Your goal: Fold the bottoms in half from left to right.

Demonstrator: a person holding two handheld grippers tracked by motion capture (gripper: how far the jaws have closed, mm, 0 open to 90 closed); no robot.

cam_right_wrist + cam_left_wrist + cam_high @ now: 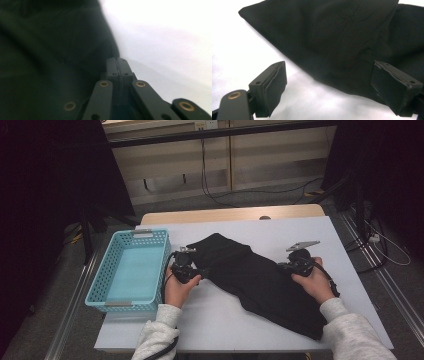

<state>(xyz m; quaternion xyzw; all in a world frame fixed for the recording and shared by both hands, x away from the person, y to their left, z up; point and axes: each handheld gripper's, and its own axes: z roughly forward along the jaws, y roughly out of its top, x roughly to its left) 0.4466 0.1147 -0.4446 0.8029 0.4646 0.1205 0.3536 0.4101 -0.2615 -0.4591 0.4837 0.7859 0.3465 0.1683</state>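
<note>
White table [280, 232] carries the black garment [255, 280] diagonally (blue basket [131, 270] at its left). Your right claw [117, 65] is clamped at the garment's edge; your left claw [332, 87] stands wide at the opposite edge. Next, likely: close the left claw on fabric.

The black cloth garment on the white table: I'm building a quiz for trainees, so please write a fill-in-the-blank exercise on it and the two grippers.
1. The black cloth garment lies on the ____ table top.
2. The left gripper has its jaws ____.
3. The right gripper has its jaws ____ at the garment's edge.
4. The light blue plastic basket stands on the garment's ____ side in the high view.

Missing words: white; open; shut; left
</note>
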